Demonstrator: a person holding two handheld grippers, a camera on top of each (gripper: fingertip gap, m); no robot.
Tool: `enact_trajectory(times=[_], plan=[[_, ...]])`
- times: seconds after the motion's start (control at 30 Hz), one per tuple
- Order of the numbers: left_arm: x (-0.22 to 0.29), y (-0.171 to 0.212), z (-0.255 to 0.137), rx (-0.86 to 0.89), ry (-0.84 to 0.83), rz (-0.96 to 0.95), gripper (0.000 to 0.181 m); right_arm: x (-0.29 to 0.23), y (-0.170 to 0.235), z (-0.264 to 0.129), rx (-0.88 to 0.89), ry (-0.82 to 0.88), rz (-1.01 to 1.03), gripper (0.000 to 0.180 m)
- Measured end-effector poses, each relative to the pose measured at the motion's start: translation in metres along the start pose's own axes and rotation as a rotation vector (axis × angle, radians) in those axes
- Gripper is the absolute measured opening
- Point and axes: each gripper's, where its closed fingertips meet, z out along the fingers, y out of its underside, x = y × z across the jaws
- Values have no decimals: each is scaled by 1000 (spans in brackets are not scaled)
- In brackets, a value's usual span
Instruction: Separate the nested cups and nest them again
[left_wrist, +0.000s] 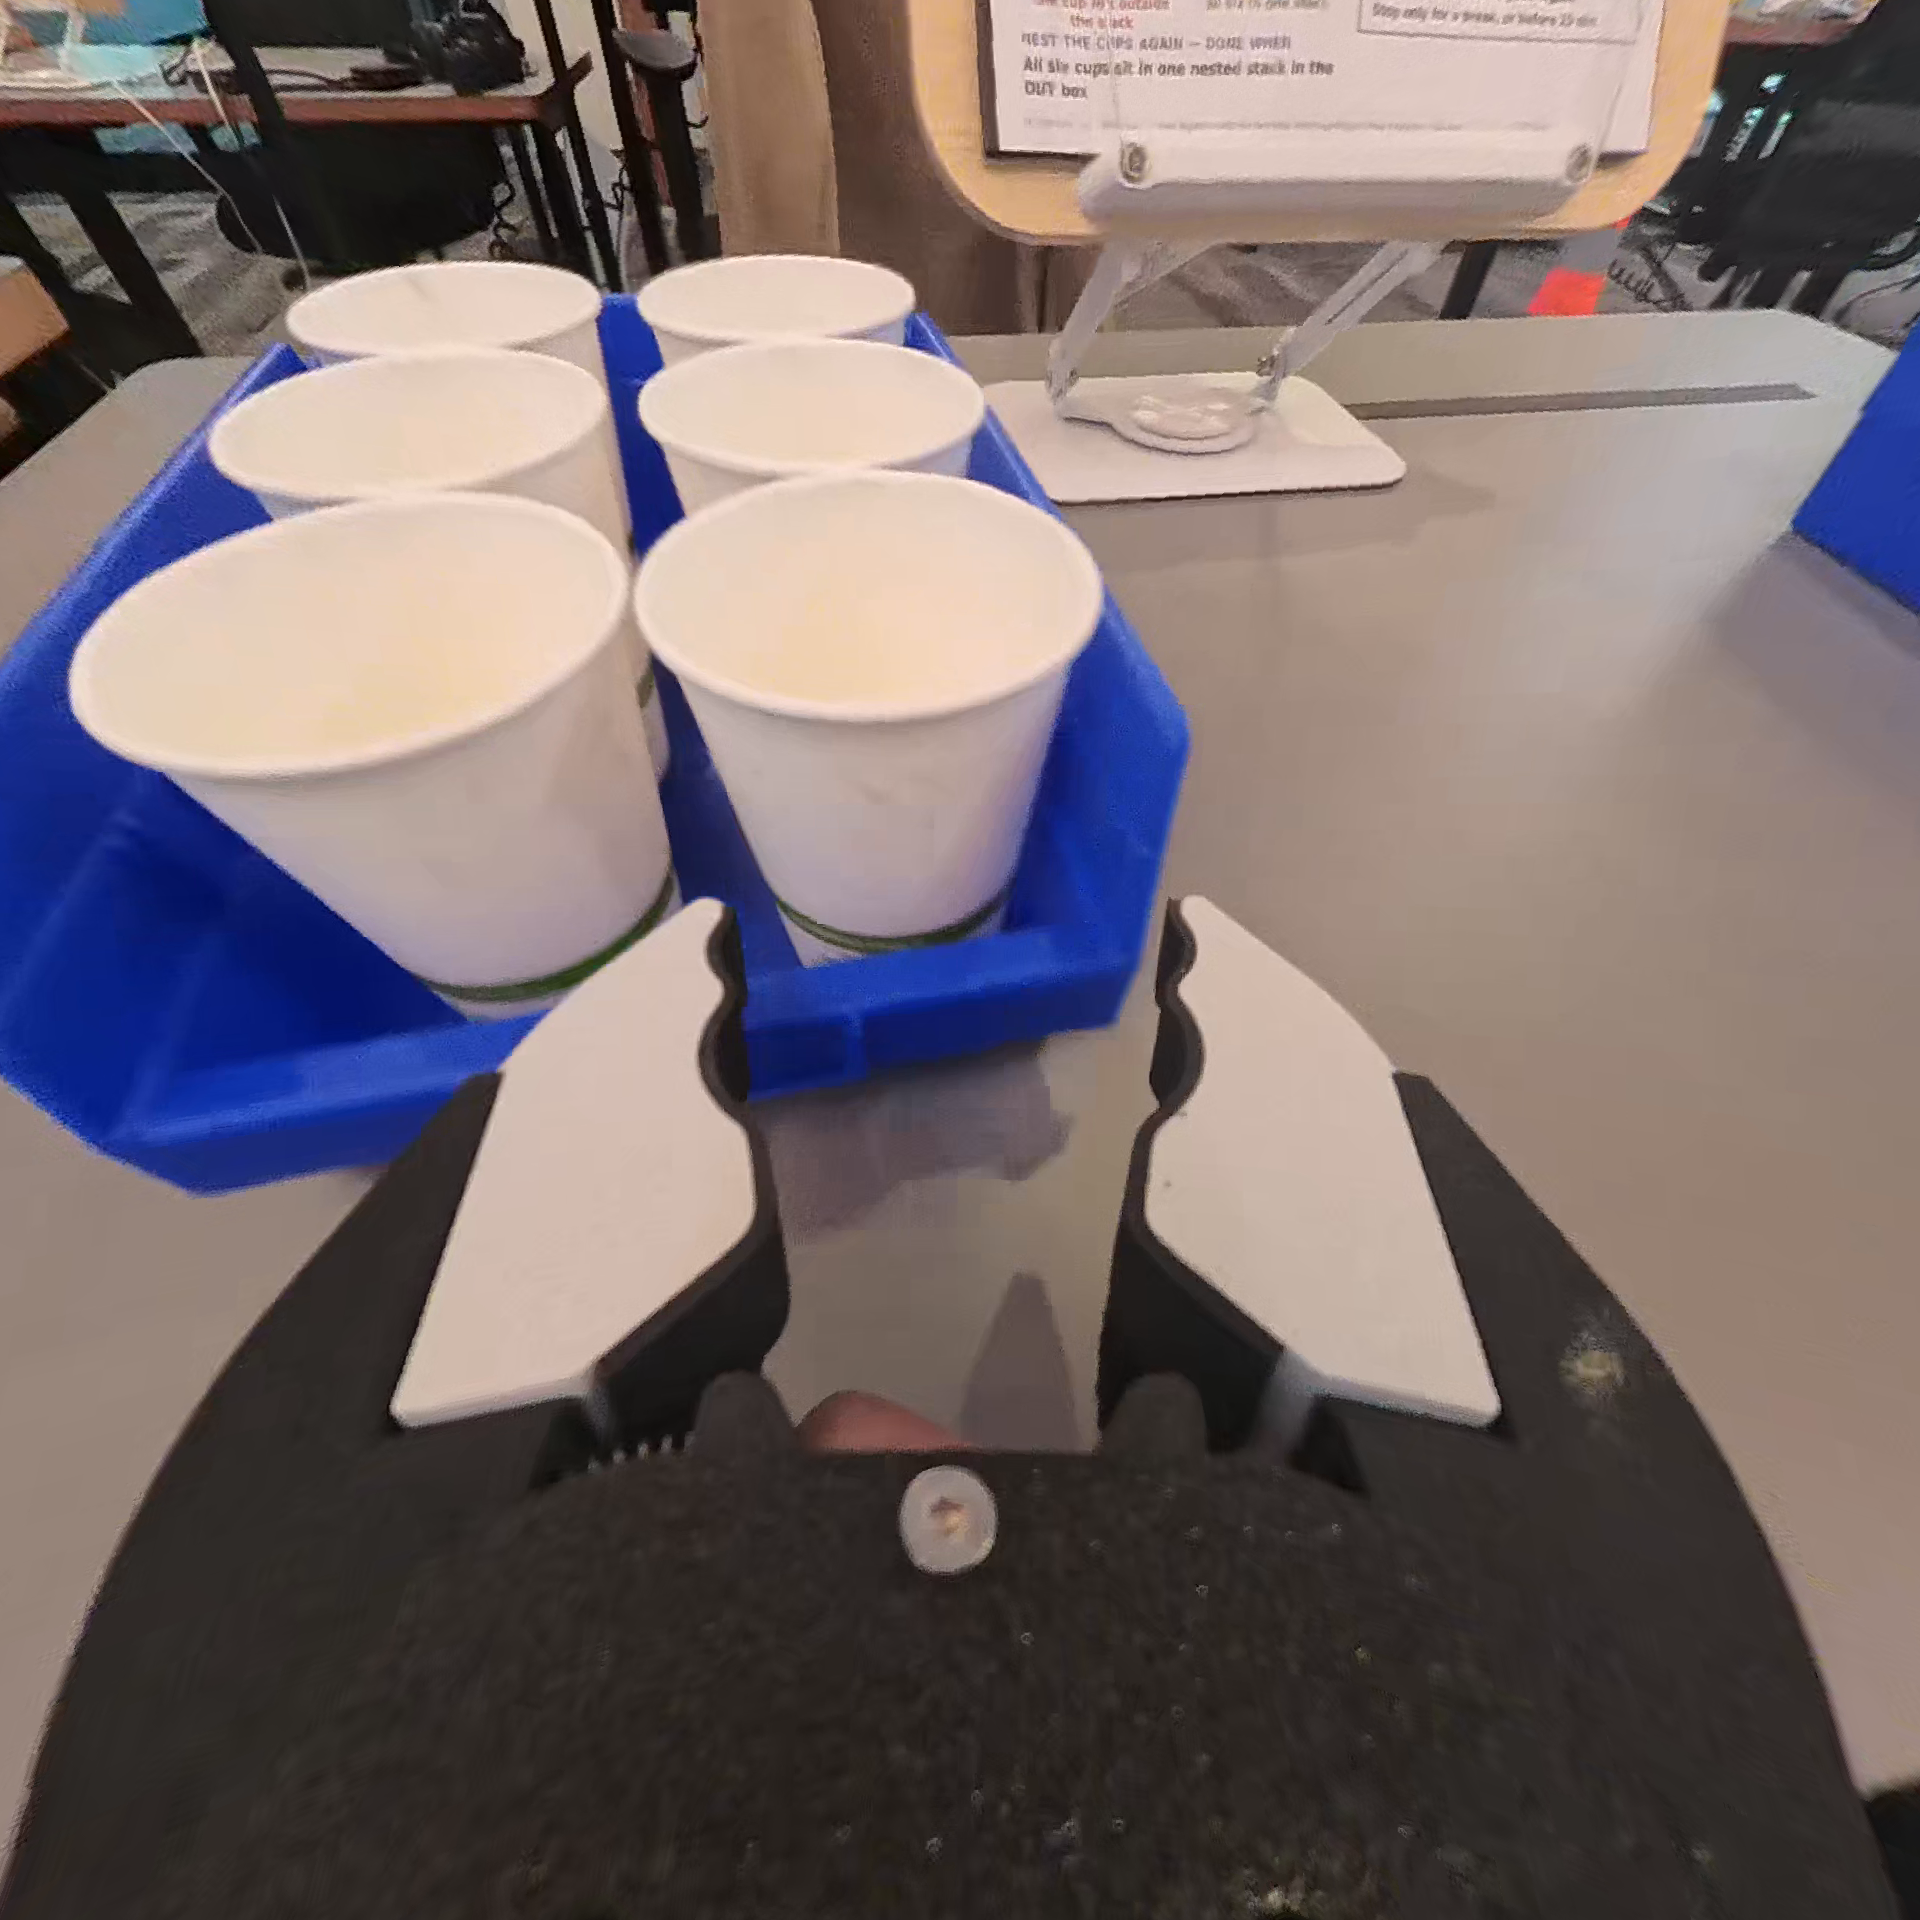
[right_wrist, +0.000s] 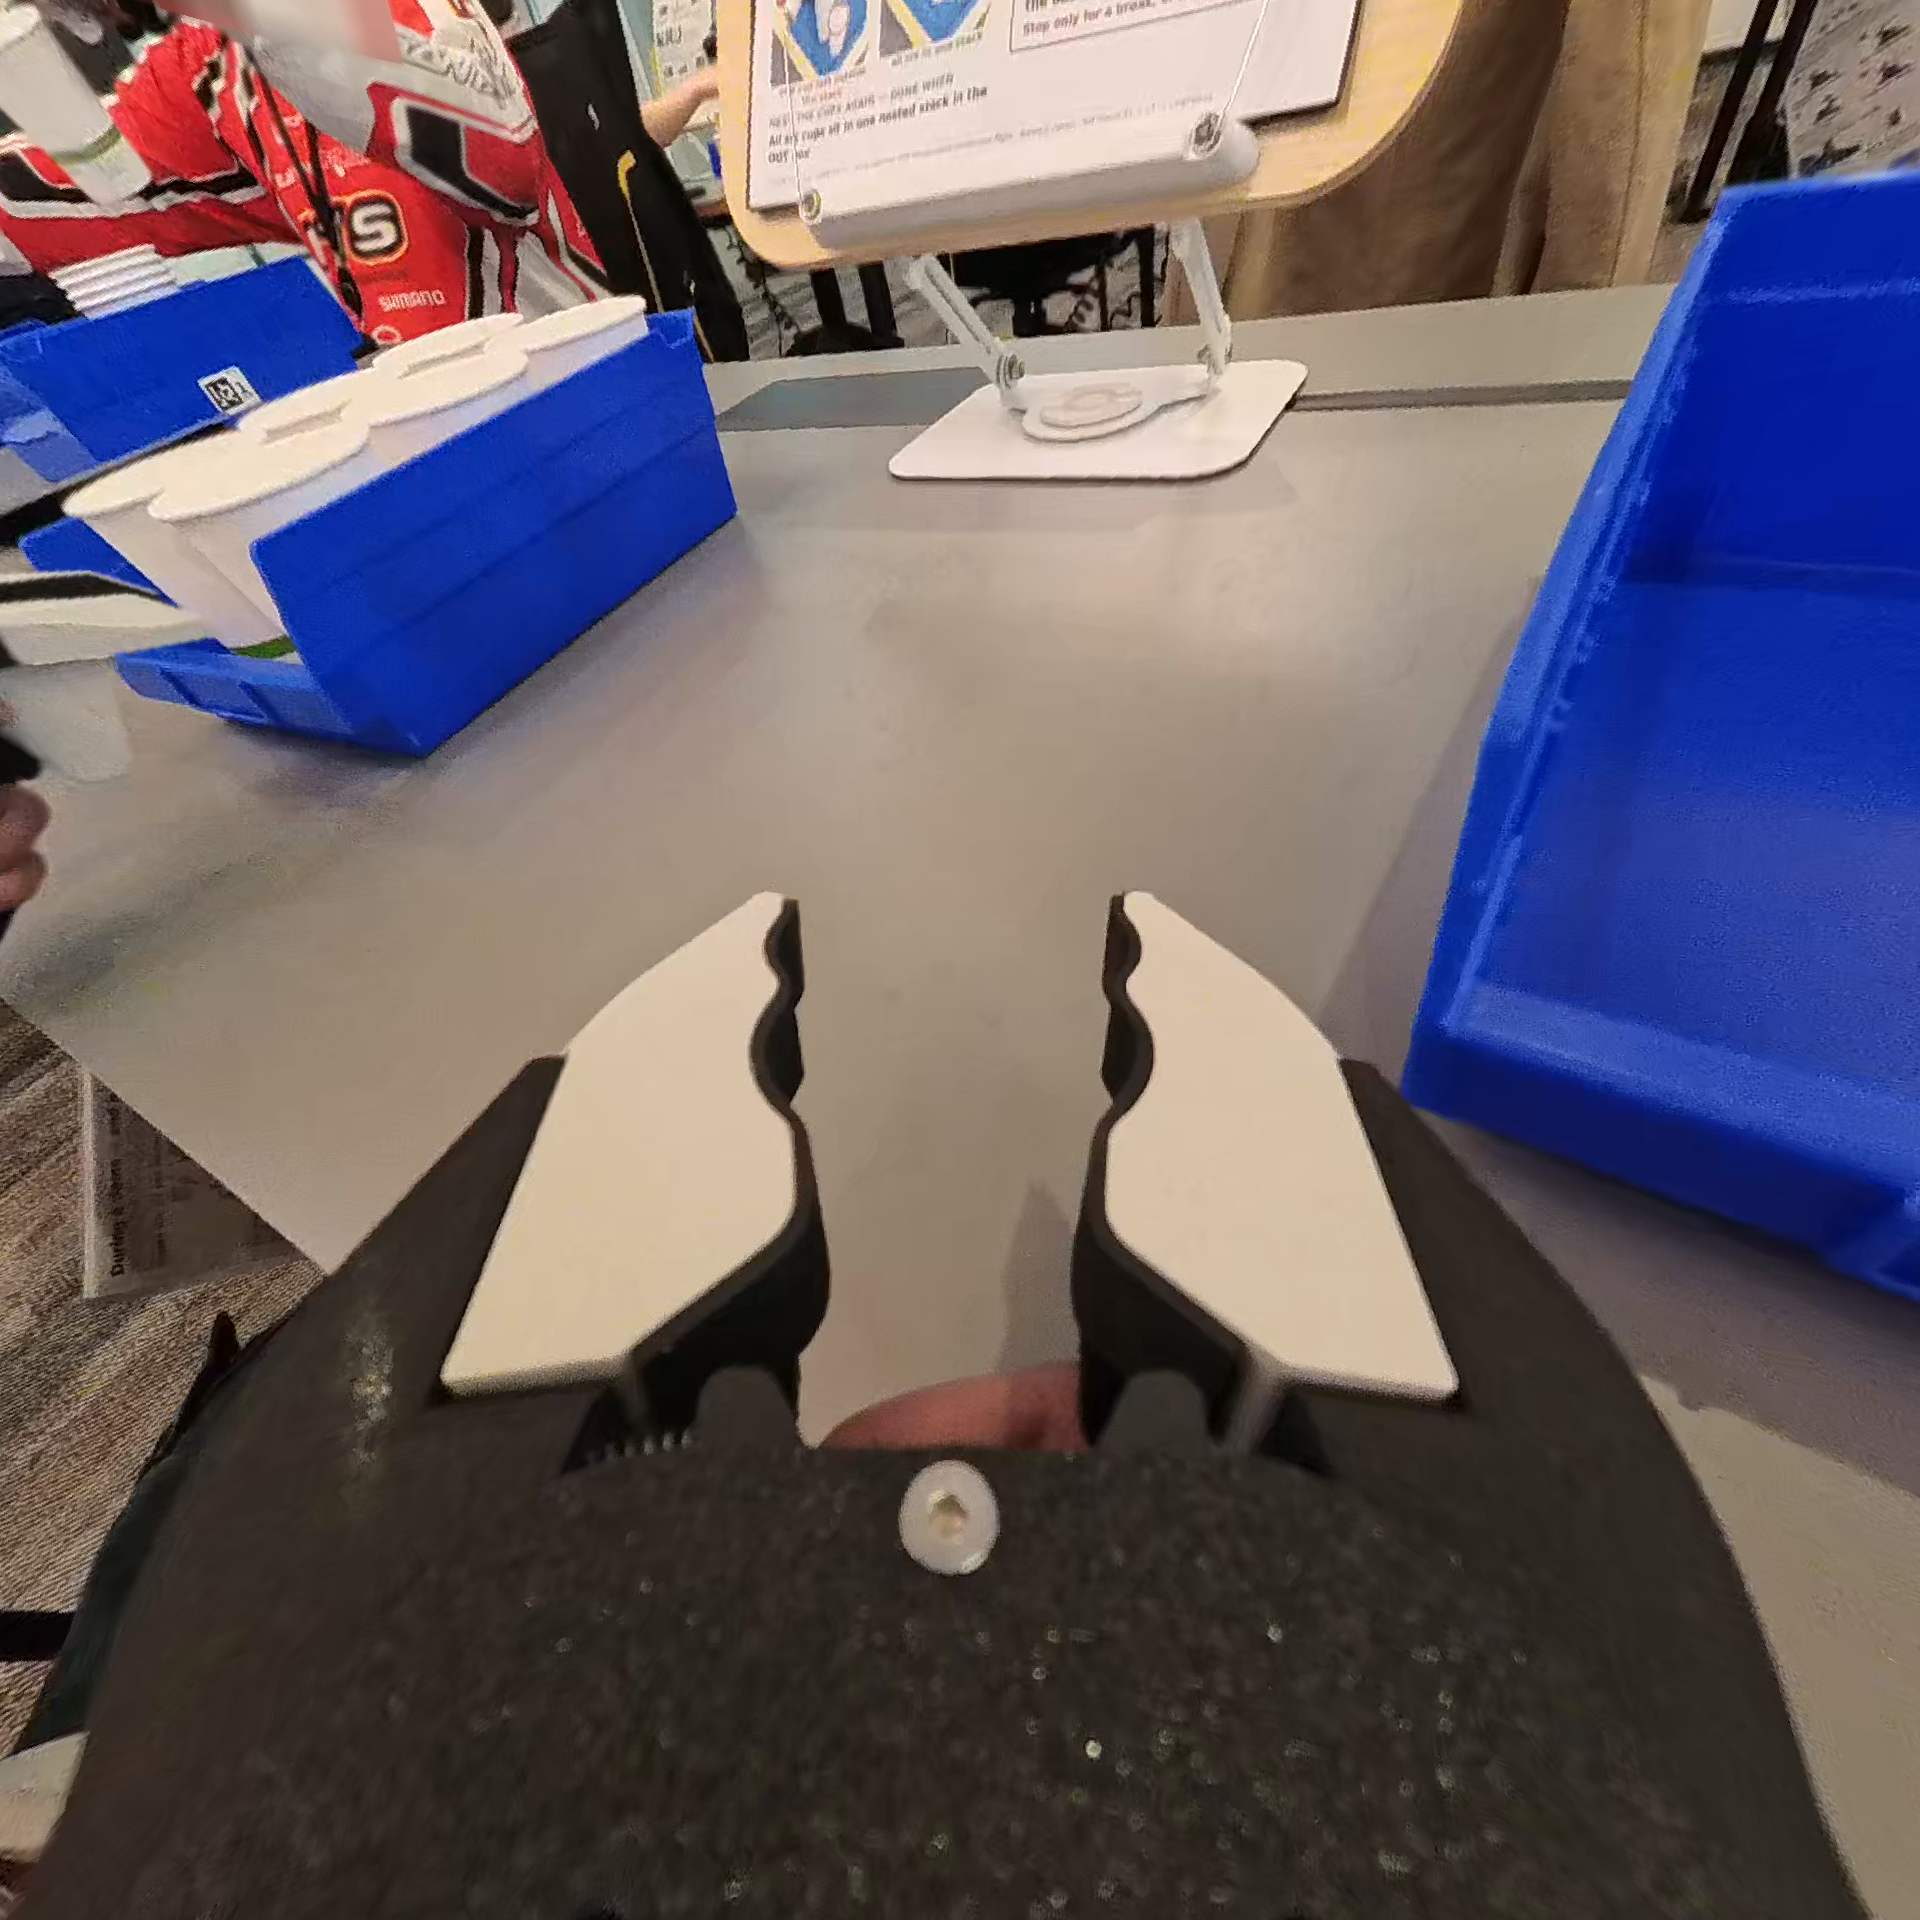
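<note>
though blurred, six cups (left_wrist: 416, 727) apart

Lab-like workroom: grey table (right_wrist: 935, 675), blue bins (right_wrist: 1714, 831), instruction stand (right_wrist: 1091, 416).

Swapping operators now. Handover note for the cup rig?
Left tool: open, holding nothing, just short of the blue divided bin.
Right tool: open, holding nothing, over bare table.
Six white paper cups stand apart in the divided bin, three per side.
Done: separation.
Left: nest all six again. Second blue bin at right, nothing seen in it.
</note>
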Motion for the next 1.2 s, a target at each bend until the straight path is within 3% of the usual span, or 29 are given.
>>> enact_trajectory(times=[0.3, 0.57, 0.7, 0.87, 0.93, 1.03, 1.1, 1.2], plan=[[-14, -23, 48, 75, 126, -13, 76, 7, -7, 1, -2, 15, 7, 53], [-15, -27, 74, 2, 94, 84, 83, 1, 3, 5, -35, -10, 46, 50], [-14, -30, 66, 17, 97, 103, 81, 2, -1, 6, -33, -9, 40, 49], [-17, -66, 17, 123, 180, 54, 80, 8, -14, 2, -36, -25, -22, 50], [-5, -82, -6, 132, 312, 63, 80, 7, -23, 2, -52, -88, -62, 49], [30, -99, -29, 92, 567, 129, 80, -20, -49, 3, -79, -359, -72, 59], [59, -107, -32, 66, 696, 195, 80, -47, -71, 2, -94, -562, -108, 64], [113, -112, -30, 34, 877, 309, 80, -74, -104, 13, -71, -690, -275, 76]])
